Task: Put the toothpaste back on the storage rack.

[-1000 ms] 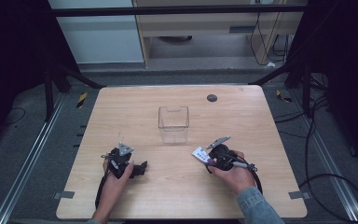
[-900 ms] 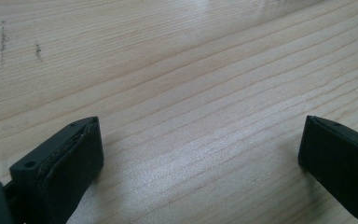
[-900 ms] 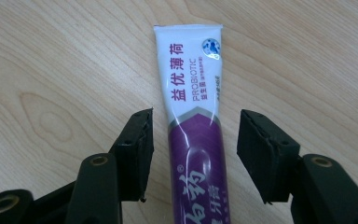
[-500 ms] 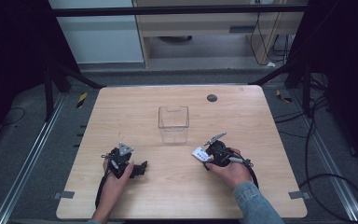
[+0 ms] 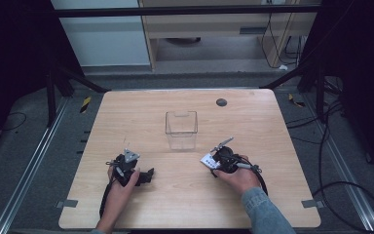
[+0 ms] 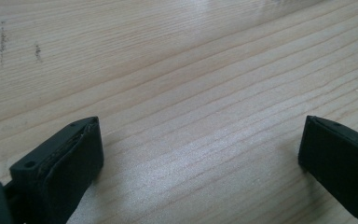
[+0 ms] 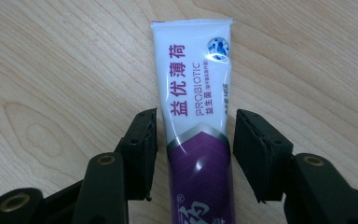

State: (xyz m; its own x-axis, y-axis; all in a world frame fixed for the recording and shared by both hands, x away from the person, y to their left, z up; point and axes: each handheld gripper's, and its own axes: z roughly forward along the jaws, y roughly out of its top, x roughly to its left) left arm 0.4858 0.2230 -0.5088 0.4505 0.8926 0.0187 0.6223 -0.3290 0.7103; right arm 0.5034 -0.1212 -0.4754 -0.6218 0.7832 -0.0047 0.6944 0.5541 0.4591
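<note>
Here, a wooden table (image 5: 272,195) under both hands, pale grain running across it, set on a dark floor between metal rails. Near mid-table, a clear box (image 5: 181,129), upright and open at the top, well apart from either gripper. Farther back, toward the far edge, a small dark disc (image 5: 221,102) set in the wood.

At the near left, the left gripper (image 5: 148,174) resting low on the table under a hand (image 5: 119,192), cable looping back along the forearm. Jaws spread wide in the left gripper view, bare wood between them, nothing touched.

At the near right, the right gripper (image 5: 209,161) in a hand (image 5: 241,178) with a denim sleeve, pointing toward the middle of the table, just short of the box. Jaws just closing in, with a tube (image 7: 197,107) lying flat on the table between them (white at the crimped far end, purple toward the gripper, printed PROBIOTIC beside Chinese characters). In the right gripper view, a thin gap on each side between pad and tube, narrower on the left, so not yet pinched: jaws partly open around it rather than clamped. From above, just the white end of the tube (image 5: 207,160) showing ahead of the gripper, near the front right corner of the box but apart from it.
</note>
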